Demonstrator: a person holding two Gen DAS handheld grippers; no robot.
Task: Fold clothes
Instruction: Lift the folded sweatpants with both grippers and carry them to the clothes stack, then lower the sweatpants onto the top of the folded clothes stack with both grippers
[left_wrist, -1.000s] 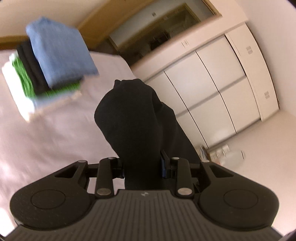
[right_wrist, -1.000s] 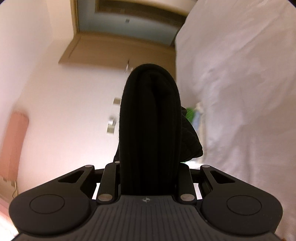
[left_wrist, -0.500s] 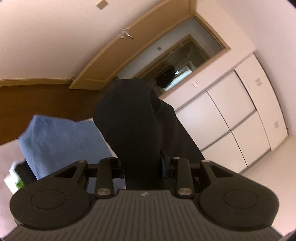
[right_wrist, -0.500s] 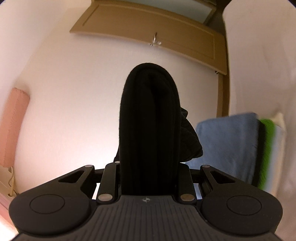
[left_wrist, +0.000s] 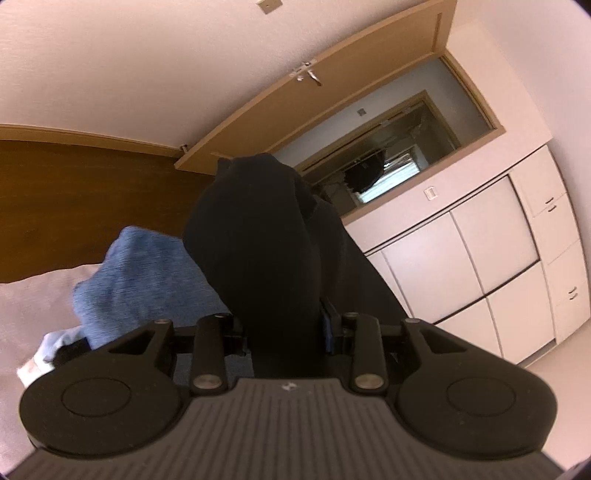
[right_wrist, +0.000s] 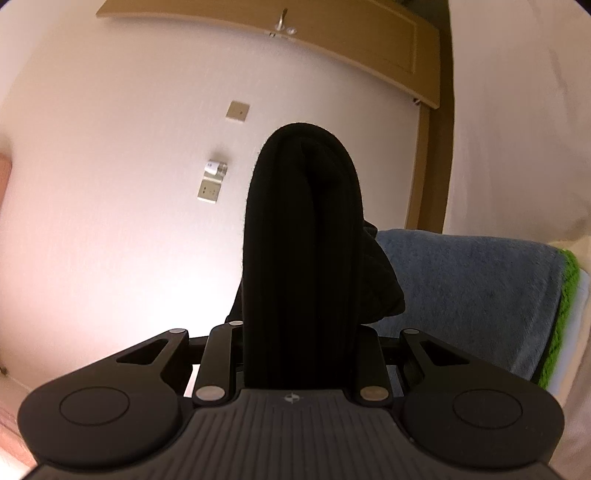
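Both grippers pinch the bunched black fabric garment (right_wrist: 301, 258): left gripper (left_wrist: 284, 325) and right gripper (right_wrist: 301, 332) jaws clamped on it, carried just above the stack topped by a folded blue fleece (right_wrist: 469, 291). Likely placing. Next: lower squarely, release. A second ago the stack sat farther off; now close.

A folded black garment (left_wrist: 266, 236) stood between the fingers of the left gripper (left_wrist: 286, 332); behind it to the left lay a stack of folded clothes (left_wrist: 147, 280) (blue towel on top) on the pale bedsheet (left_wrist: 33, 299), with white cabinet doors (left_wrist: 461, 258) to the right.
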